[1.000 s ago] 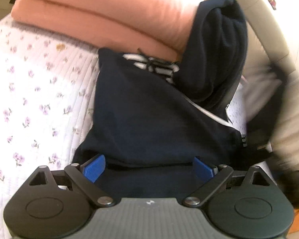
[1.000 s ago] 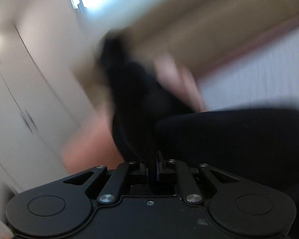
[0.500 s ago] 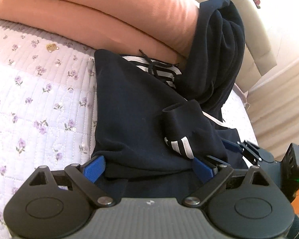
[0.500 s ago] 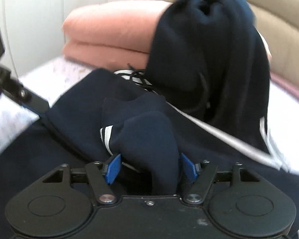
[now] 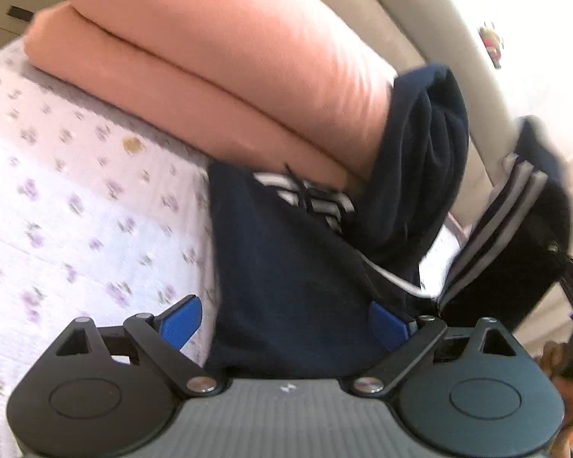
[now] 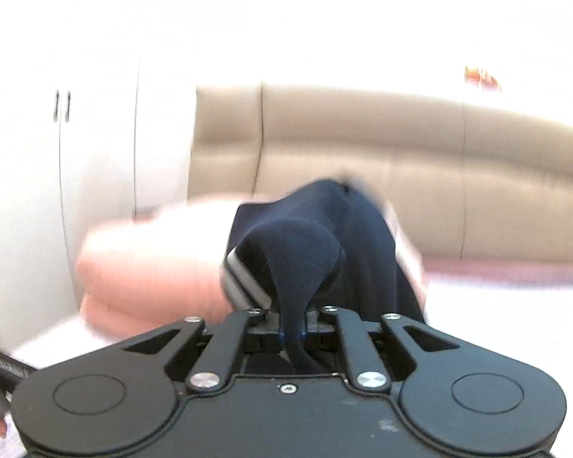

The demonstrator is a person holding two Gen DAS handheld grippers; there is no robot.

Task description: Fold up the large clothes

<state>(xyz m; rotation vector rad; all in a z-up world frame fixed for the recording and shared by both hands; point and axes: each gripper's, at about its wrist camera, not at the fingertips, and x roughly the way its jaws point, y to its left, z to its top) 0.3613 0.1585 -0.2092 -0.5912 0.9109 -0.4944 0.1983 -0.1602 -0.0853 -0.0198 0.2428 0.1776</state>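
Note:
A navy garment (image 5: 286, 267) with white stripes lies on the flowered bedspread (image 5: 76, 210), its far end draped up against the pink blankets. My left gripper (image 5: 286, 320) is open, its blue pads on either side of the garment's near edge. My right gripper (image 6: 292, 330) is shut on a striped cuff of the garment (image 6: 298, 252) and holds it lifted off the bed. That lifted cuff shows at the right of the left wrist view (image 5: 508, 229), with the right gripper behind it.
Folded pink blankets (image 5: 229, 57) are stacked at the head of the bed. A beige padded headboard (image 6: 401, 160) stands behind them. White wardrobe doors (image 6: 57, 171) are at the left. The bed's right edge is near the lifted cuff.
My right gripper has shut on the striped cuff and raised it up and to the right. My left gripper stayed open at the garment's near edge.

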